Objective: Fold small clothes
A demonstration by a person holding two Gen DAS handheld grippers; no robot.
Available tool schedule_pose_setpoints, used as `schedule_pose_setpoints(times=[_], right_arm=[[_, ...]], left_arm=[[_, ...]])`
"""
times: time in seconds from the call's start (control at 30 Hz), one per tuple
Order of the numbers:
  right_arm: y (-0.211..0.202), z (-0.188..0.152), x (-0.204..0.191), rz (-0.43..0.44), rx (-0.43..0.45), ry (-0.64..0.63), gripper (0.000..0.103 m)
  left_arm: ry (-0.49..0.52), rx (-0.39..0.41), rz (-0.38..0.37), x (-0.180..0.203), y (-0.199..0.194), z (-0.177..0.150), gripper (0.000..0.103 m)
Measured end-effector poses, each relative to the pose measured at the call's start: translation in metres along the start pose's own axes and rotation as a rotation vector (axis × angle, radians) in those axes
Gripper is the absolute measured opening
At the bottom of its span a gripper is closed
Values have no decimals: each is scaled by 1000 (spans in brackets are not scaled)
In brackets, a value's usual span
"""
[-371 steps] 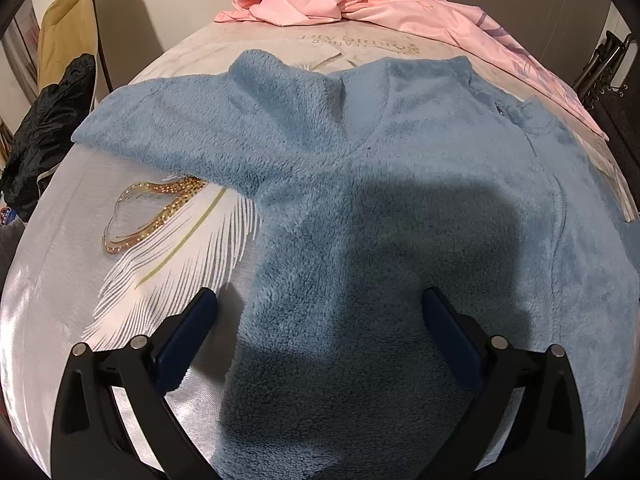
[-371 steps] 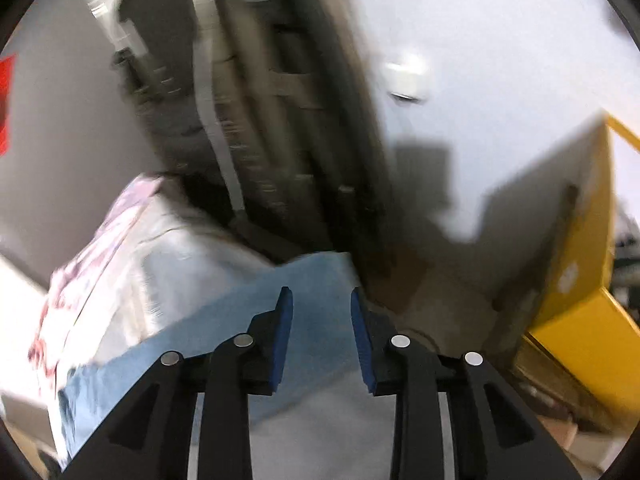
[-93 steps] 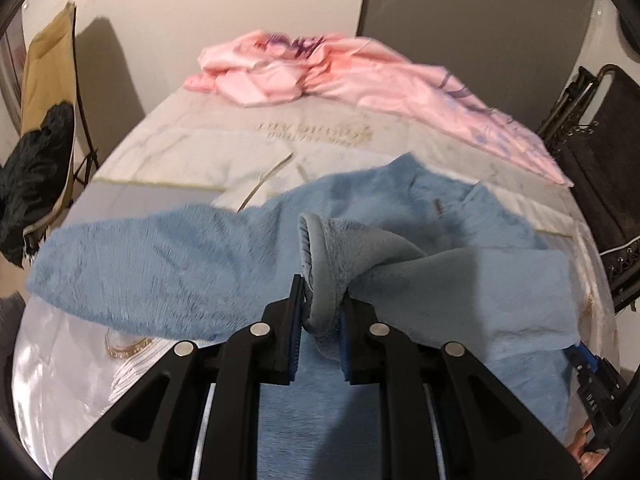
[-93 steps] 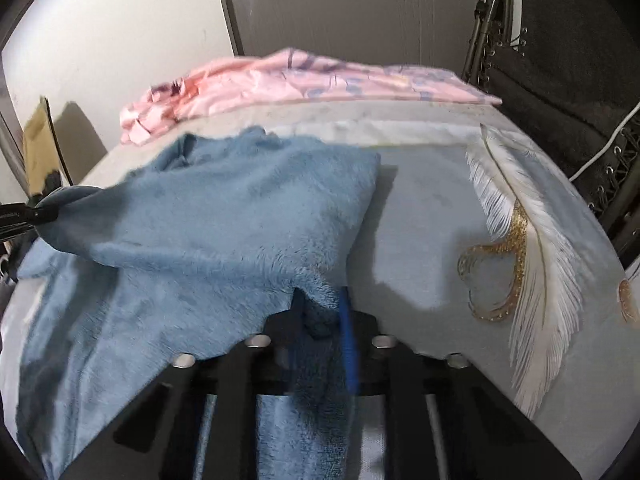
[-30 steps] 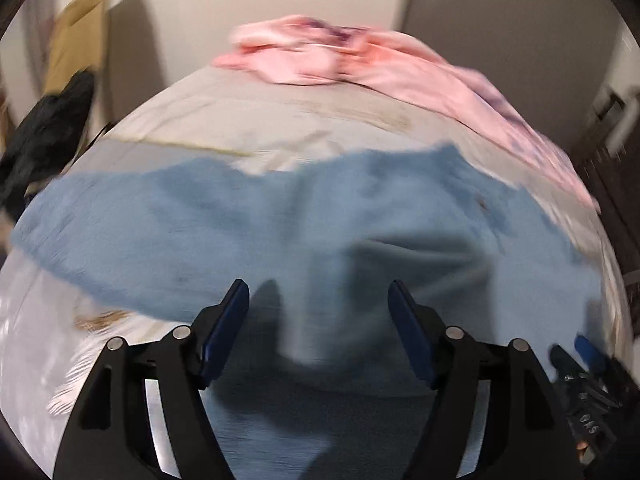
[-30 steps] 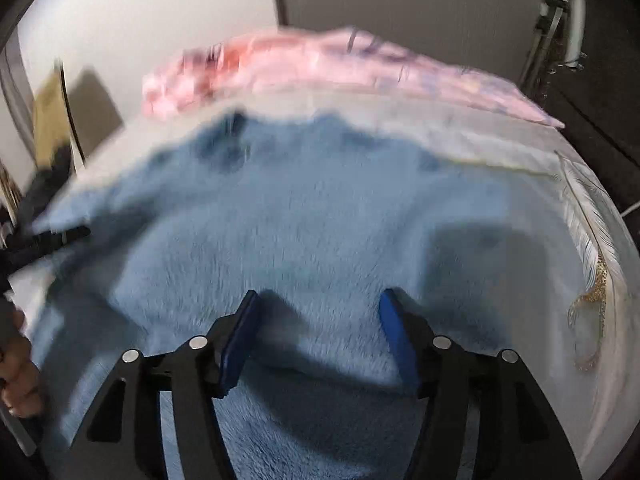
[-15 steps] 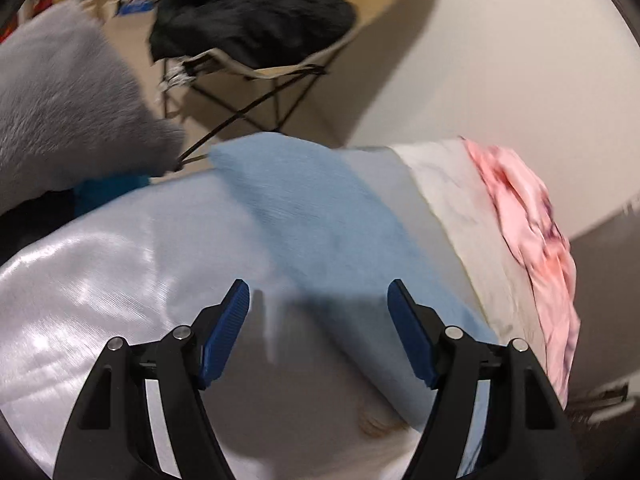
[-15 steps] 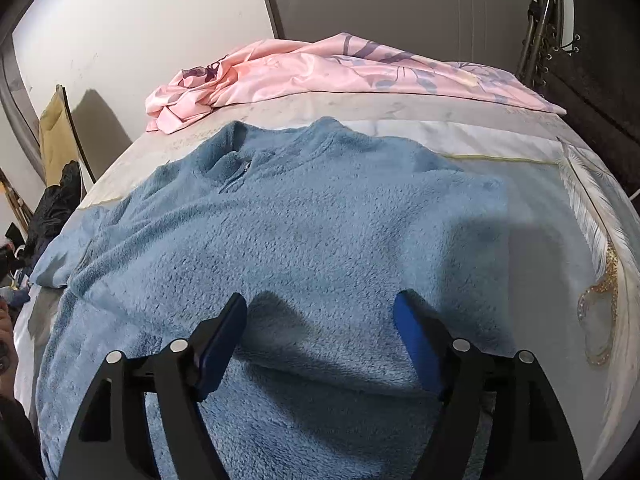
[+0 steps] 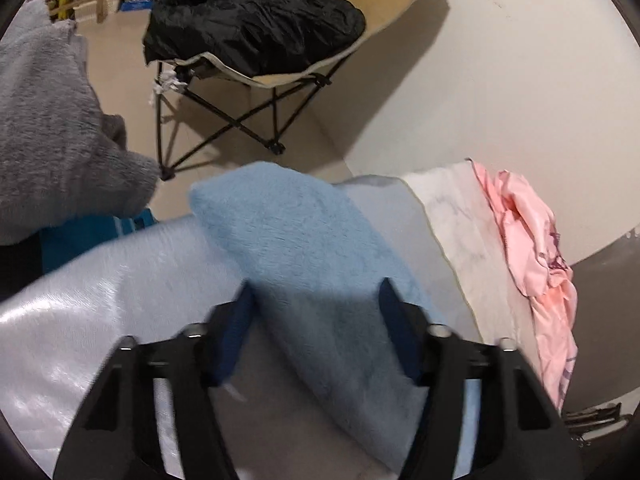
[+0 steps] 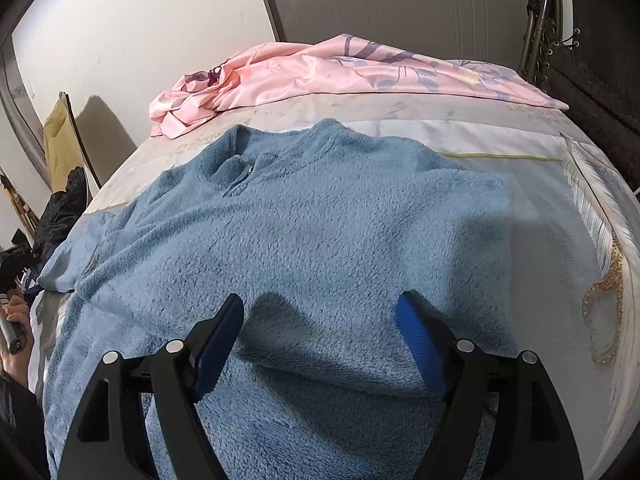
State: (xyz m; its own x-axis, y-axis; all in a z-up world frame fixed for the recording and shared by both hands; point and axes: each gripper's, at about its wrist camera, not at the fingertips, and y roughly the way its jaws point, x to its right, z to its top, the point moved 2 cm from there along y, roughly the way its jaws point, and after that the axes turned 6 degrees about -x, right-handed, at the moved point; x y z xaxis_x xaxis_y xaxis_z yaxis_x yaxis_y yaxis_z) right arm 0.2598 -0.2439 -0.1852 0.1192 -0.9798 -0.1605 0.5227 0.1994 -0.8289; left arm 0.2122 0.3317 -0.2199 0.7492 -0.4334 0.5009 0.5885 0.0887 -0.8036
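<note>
Right wrist view: faint unreadable lettering on bedsheet (image 10: 460,128) beyond blue fleece (image 10: 320,220).

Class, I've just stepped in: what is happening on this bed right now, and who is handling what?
A person is folding a blue fleece top spread on a bed, with a two-finger tool in each hand. One side is already folded across the body. The left tool is open over the outstretched sleeve that reaches the bed's edge, gripping nothing. The right tool is open above the folded body, also empty. A pink sheet lies bunched at the far end.
</note>
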Motion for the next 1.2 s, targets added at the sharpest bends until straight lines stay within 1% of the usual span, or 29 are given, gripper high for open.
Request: schedule_pose_setpoints(times=[0.03, 0.1, 0.17, 0.23, 0.27, 0.33, 0.37, 0.4, 0.5, 0.6, 0.73, 0.9, 0.93, 1.03, 1.1, 1.2], right_arm=[[0, 0, 0, 1, 0, 1, 80], [0, 0, 0, 5, 3, 5, 80], [-1, 0, 1, 9, 6, 10, 80], [-1, 0, 2, 13, 8, 14, 80], [-1, 0, 3, 17, 9, 16, 80], [-1, 0, 4, 25, 11, 22, 80], [-1, 0, 4, 29, 12, 26, 80], [-1, 0, 5, 33, 13, 29, 80], [-1, 0, 6, 47, 15, 37, 81], [-1, 1, 8, 61, 17, 44, 81], [-2, 1, 10, 76, 20, 53, 81], [-2, 1, 10, 78, 21, 55, 81], [-2, 1, 10, 78, 20, 55, 81], [-2, 1, 11, 80, 21, 56, 82], [-2, 1, 11, 81, 21, 57, 82], [-2, 1, 11, 84, 21, 58, 82]], left_arm=[[-21, -20, -32, -5, 3, 1, 28], [-69, -29, -69, -16, 4, 3, 14], [-104, -46, -106, -24, 6, 6, 11], [-115, -57, -139, -26, 5, 6, 9], [-108, -55, -146, -24, 3, 5, 9], [-61, -31, -147, -14, -7, 3, 8], [-29, -14, -144, -7, -13, 2, 8], [24, 11, -138, 6, -21, -1, 8], [152, 49, -116, 38, -35, -13, 8], [294, 69, -96, 76, -44, -36, 8], [463, 79, -118, 122, -57, -75, 8], [641, 76, -204, 167, -77, -129, 8], [689, 70, -223, 177, -82, -145, 8], [790, 58, -254, 192, -86, -179, 8], [842, 55, -254, 199, -85, -198, 8], [915, 21, -230, 206, -71, -226, 8]])
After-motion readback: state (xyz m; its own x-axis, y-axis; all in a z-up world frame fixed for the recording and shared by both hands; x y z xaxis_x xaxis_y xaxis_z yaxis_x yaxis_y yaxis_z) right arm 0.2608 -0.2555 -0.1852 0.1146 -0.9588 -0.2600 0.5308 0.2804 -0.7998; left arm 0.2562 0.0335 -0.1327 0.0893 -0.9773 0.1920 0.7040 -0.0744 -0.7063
